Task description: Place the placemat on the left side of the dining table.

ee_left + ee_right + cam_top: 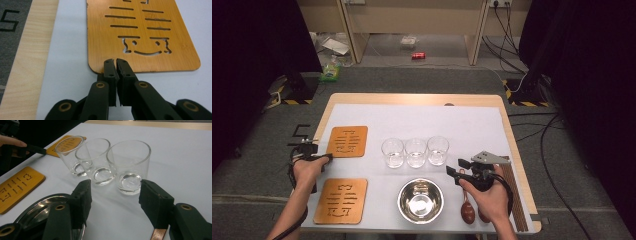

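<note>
A slotted wooden coaster point(347, 141) lies flat on the white mat at the far left. My left gripper point(330, 156) points at its near left corner. In the left gripper view the two jaws point(115, 62) stand almost together over that coaster's point(140, 32) near edge, with nothing seen between them. Three clear glasses point(415, 152) stand in a row at mid-table. My right gripper point(455, 167) stands open just short of the rightmost glass point(130, 165), its jaws wide and not touching it.
A second wooden coaster point(341, 200) lies at the near left. A steel bowl point(401, 200) sits in front of the glasses. Wooden spoons point(467, 210) and dark chopsticks point(512, 195) lie by my right hand, near the table's right edge.
</note>
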Demonstrator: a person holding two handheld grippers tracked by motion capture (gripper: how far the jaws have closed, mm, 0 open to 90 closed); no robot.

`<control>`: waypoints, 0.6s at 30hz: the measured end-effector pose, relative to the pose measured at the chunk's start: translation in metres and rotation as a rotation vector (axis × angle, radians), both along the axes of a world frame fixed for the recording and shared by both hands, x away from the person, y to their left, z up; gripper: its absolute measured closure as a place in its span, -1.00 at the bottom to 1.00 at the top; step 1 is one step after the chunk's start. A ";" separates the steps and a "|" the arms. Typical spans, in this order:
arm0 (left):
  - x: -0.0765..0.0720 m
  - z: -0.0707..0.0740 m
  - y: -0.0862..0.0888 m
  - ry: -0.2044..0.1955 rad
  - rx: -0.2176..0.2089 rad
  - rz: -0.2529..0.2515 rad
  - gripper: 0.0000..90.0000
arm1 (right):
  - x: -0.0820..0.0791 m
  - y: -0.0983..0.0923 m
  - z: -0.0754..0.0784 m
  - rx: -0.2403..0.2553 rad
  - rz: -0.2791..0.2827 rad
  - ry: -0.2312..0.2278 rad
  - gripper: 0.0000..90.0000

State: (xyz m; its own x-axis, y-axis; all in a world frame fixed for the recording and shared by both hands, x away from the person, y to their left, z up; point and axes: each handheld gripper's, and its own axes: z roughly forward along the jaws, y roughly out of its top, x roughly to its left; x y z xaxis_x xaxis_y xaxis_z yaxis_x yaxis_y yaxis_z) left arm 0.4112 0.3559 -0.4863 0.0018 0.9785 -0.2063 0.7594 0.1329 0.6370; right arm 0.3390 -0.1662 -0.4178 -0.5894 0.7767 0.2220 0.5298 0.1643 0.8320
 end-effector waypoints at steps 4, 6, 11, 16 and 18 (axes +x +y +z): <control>0.002 0.000 0.002 -0.001 -0.005 0.006 0.90 | 0.000 0.000 -0.001 -0.003 0.004 0.000 -0.03; 0.001 0.000 0.002 -0.002 -0.006 0.002 0.88 | 0.000 0.000 -0.001 -0.003 0.004 0.002 -0.03; -0.004 0.000 0.000 -0.034 -0.020 0.000 0.72 | 0.000 -0.001 -0.001 -0.005 -0.004 0.001 -0.03; -0.010 0.005 -0.006 -0.077 -0.032 -0.022 0.42 | 0.001 -0.001 -0.003 -0.012 -0.012 -0.012 -0.05; -0.014 0.008 -0.009 -0.097 -0.041 -0.028 0.27 | 0.001 -0.001 -0.003 -0.013 -0.011 -0.016 -0.05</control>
